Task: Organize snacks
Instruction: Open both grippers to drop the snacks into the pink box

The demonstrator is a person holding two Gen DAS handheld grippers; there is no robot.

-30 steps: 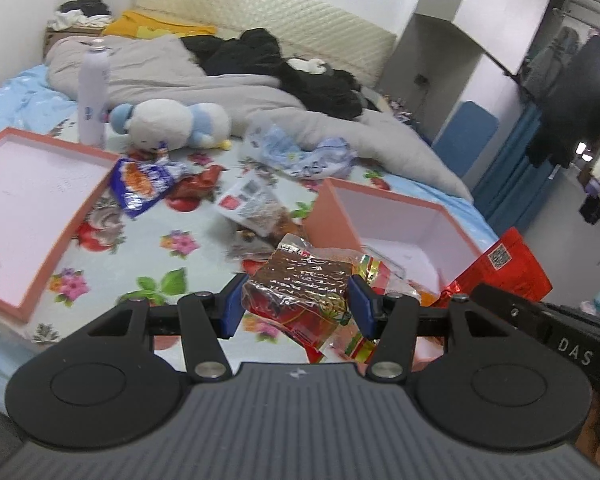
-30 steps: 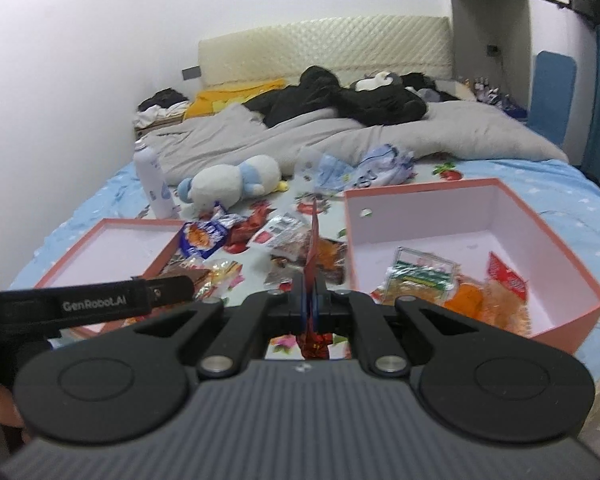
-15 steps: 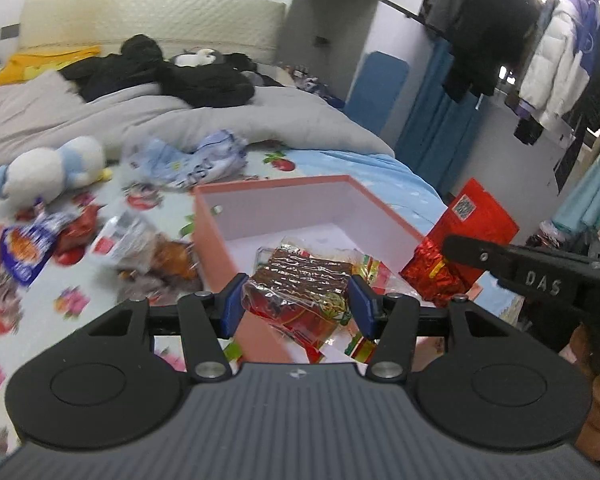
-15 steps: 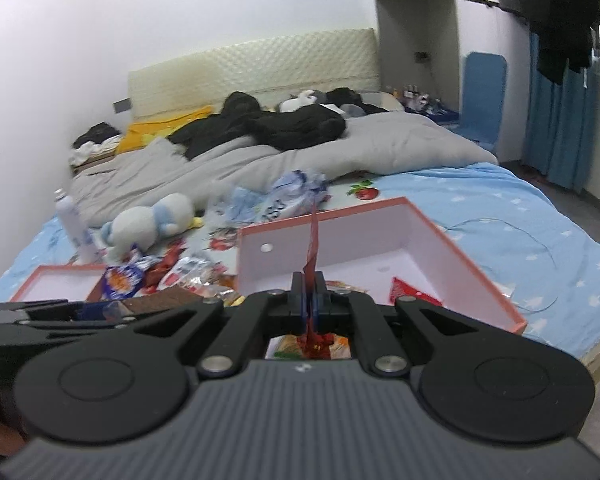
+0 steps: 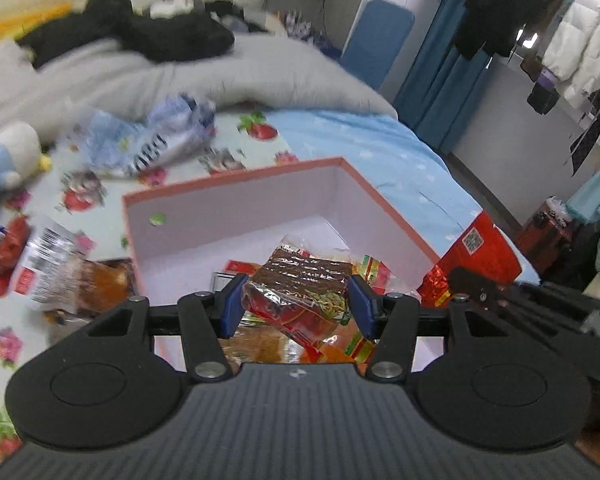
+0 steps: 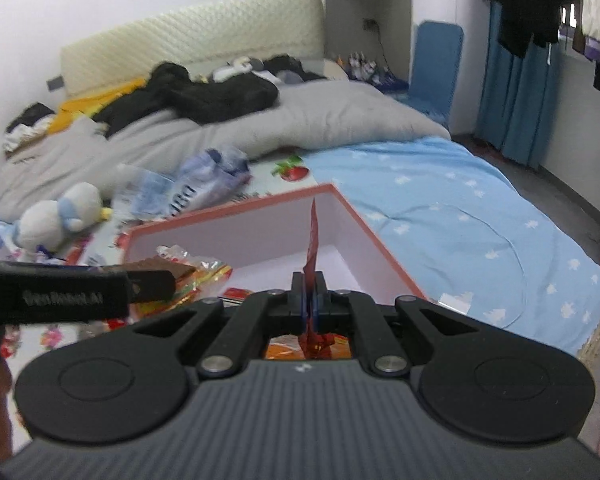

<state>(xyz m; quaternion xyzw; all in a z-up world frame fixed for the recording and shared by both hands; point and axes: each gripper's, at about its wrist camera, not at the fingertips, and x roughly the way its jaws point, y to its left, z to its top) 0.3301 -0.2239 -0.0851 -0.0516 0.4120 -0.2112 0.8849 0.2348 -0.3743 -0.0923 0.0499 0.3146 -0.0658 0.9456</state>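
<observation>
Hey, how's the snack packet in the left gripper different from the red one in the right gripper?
The left gripper clamps a thick clear packet of brown strips across its width, jaws wide apart; the right gripper pinches a thin red foil packet, jaws nearly together. The clear packet lies roughly flat; the red foil packet stands on edge. Both hang over the pink box, not yet released.
</observation>
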